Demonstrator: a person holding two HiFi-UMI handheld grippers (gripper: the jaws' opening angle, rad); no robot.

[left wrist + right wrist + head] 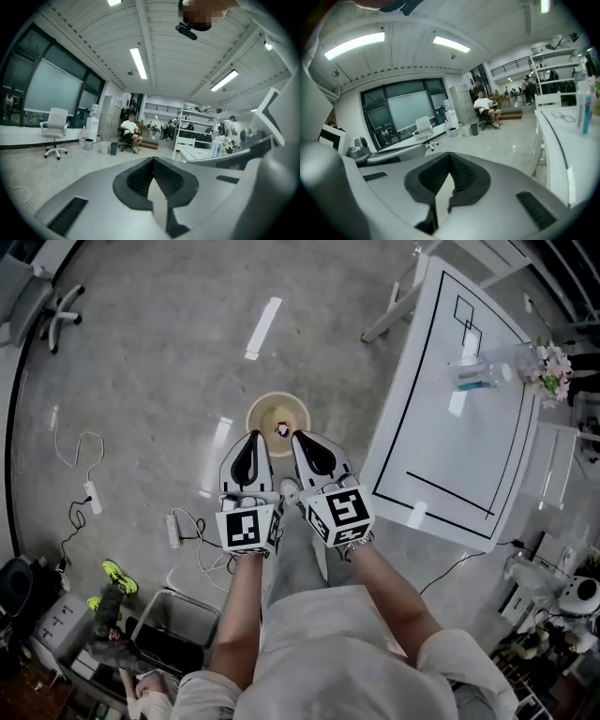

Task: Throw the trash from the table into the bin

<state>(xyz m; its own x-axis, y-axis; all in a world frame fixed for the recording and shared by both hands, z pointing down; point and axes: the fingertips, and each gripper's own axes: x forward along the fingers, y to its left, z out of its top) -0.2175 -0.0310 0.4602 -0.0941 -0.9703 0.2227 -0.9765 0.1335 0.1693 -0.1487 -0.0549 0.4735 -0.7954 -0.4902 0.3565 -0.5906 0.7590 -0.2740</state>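
The left gripper [254,434] [153,159] is clenched, pads together, with nothing between them. The right gripper [298,435] [450,154] is likewise clenched and empty. Both are held side by side, close together, and each marker cube carries a black-and-white square pattern. A metal-rimmed crate [178,615] stands on the floor to the left of the person; its inside is dark.

The round beige bin [255,409] stands on the floor just beyond the gripper tips. One small dark item [281,430] lies on its bottom.

The white surface [450,446] stands to the right and bears a black outline. At its far end lie a clear bottle [476,376] and flowers [549,364].

Far across the room, the left gripper view shows a white bucket [104,147] beside a dark bin [113,148].
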